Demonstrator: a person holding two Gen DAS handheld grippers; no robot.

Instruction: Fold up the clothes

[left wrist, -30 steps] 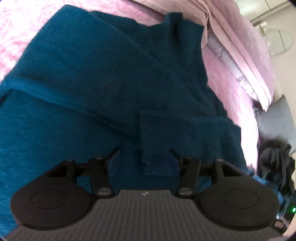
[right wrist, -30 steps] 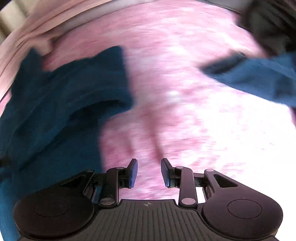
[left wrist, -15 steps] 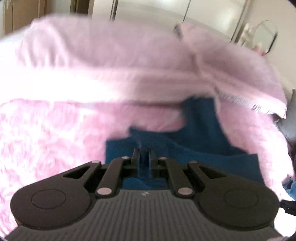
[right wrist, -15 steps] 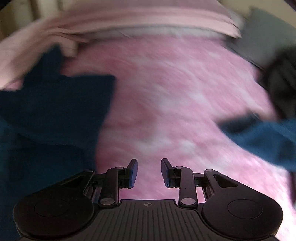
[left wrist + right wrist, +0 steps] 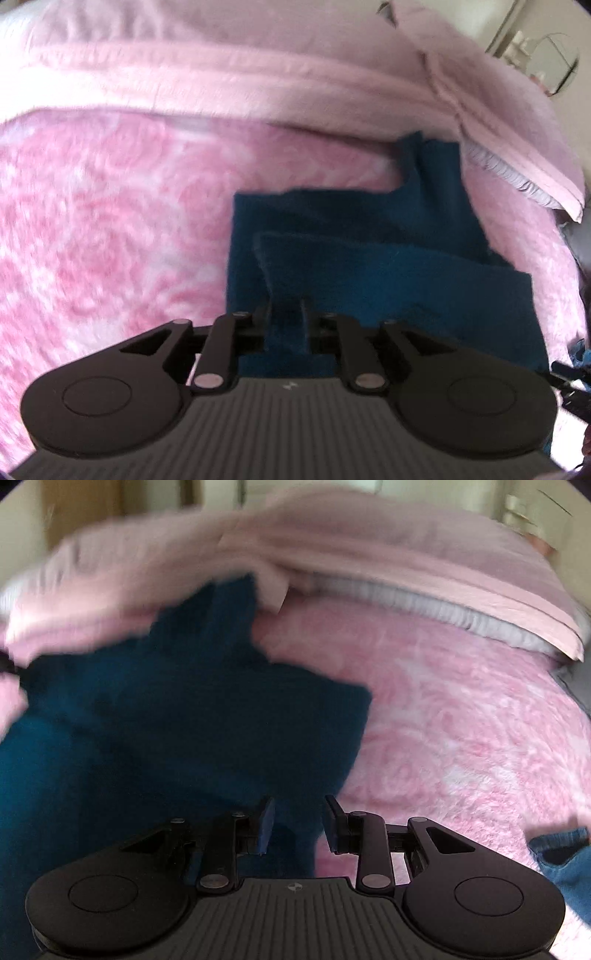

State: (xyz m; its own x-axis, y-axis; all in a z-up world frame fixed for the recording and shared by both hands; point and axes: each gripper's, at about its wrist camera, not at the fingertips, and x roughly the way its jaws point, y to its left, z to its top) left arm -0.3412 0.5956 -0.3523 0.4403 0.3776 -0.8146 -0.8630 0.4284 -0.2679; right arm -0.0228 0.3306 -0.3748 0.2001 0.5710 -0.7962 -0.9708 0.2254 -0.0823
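Note:
A teal knit sweater (image 5: 388,266) lies partly folded on the pink bedspread (image 5: 110,229), one narrow part reaching up toward the quilt. My left gripper (image 5: 286,314) pinches a raised fold of the sweater's near edge, and its jaws are opening slightly with the fabric still between them. In the right wrist view the sweater (image 5: 166,731) fills the left half, blurred. My right gripper (image 5: 299,819) hovers open over the sweater's right edge, with cloth behind the gap but nothing gripped.
A folded pale pink quilt (image 5: 221,74) runs along the far side of the bed, also the quilt (image 5: 406,554) in the right view. Blue jeans (image 5: 565,856) lie at the right edge. A round mirror (image 5: 554,59) stands beyond the bed.
My left gripper closed on a sweater fold and lifted it, the view swinging up toward the quilt. My right gripper, still open, swept left from bare bedspread to the sweater's right edge.

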